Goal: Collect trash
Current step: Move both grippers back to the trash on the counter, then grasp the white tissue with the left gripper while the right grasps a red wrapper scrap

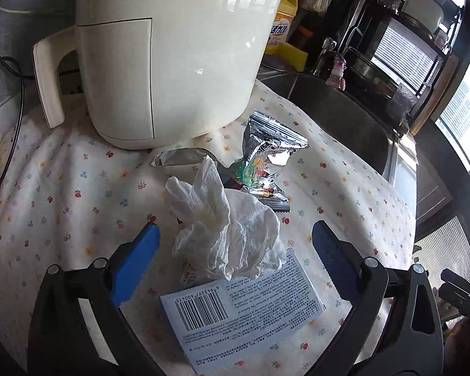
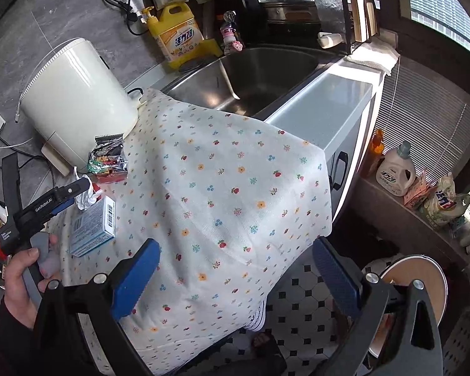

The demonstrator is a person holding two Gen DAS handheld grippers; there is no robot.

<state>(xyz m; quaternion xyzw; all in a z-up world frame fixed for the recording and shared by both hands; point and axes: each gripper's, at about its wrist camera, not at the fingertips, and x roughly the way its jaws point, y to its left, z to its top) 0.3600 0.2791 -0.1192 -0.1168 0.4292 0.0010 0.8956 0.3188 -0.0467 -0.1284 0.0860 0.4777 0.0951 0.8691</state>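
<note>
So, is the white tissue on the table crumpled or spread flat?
Crumpled. The tissue stands bunched in creased folds between the open left tongs, overlapping the blue box.

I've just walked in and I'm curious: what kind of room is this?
Most likely a home kitchen. A stainless steel sink is set into the counter, a yellow dish soap bottle stands behind it, and a cream countertop appliance sits on the floral cloth.
</note>
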